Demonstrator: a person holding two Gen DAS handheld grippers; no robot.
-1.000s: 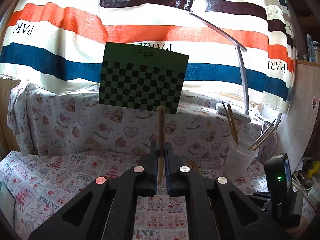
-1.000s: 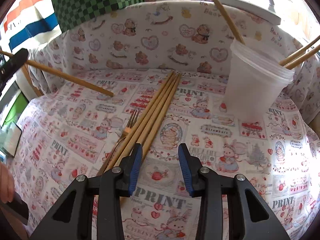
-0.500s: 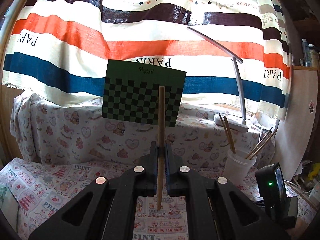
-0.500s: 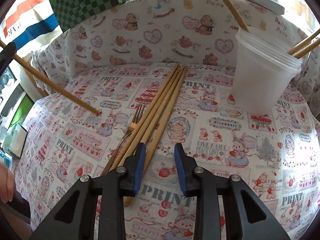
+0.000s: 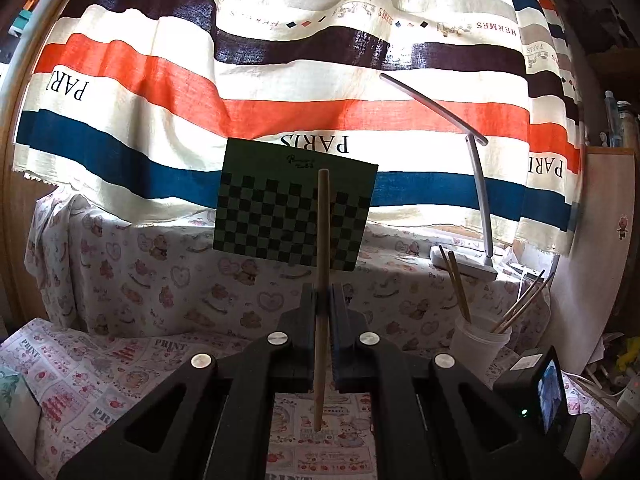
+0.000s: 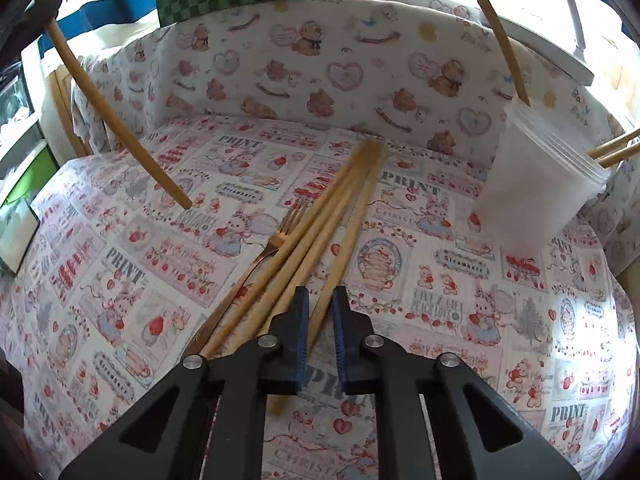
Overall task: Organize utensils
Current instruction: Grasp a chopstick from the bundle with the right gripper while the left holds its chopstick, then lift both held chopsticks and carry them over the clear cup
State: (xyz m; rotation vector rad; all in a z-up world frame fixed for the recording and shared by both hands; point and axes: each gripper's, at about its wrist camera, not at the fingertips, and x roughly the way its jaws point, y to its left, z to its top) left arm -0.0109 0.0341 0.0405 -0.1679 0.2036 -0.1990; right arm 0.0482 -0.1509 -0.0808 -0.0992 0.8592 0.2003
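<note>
1. The left tool (image 5: 322, 304) is pinched shut on a single wooden chopstick (image 5: 322, 264), which stands upright between its black fingers and sticks out both above and below them.
2. Seen from the right wrist, that same held chopstick (image 6: 120, 124) slants in from the upper left, its lower tip hanging just above the printed cloth (image 6: 120, 272) that covers the worktop.
3. The right tool (image 6: 320, 300) is nearly pressed together, its blue-lined pads either side of the rightmost chopstick (image 6: 348, 240) of a bundle lying on the cloth; whether the pads actually press on it I cannot tell for sure, but they look closed against it.
4. The other loose chopsticks (image 6: 316, 232) lie side by side just left of that one, all running diagonally from near the right tool up toward the back of the worktop.
5. A metal fork (image 6: 276, 240) lies touching the left side of the bundle, tines pointing away from the right tool.
6. A translucent plastic cup (image 6: 532, 192) stands to the right of the bundle, well apart from it, with several chopsticks (image 6: 616, 148) already leaning out of it.
7. From the left wrist, the cup (image 5: 480, 344) appears lower right of the held chopstick, below a white desk lamp (image 5: 476, 184).
8. A green checkered board (image 5: 292, 208) stands behind the held chopstick, in front of a striped curtain (image 5: 200, 80).
</note>
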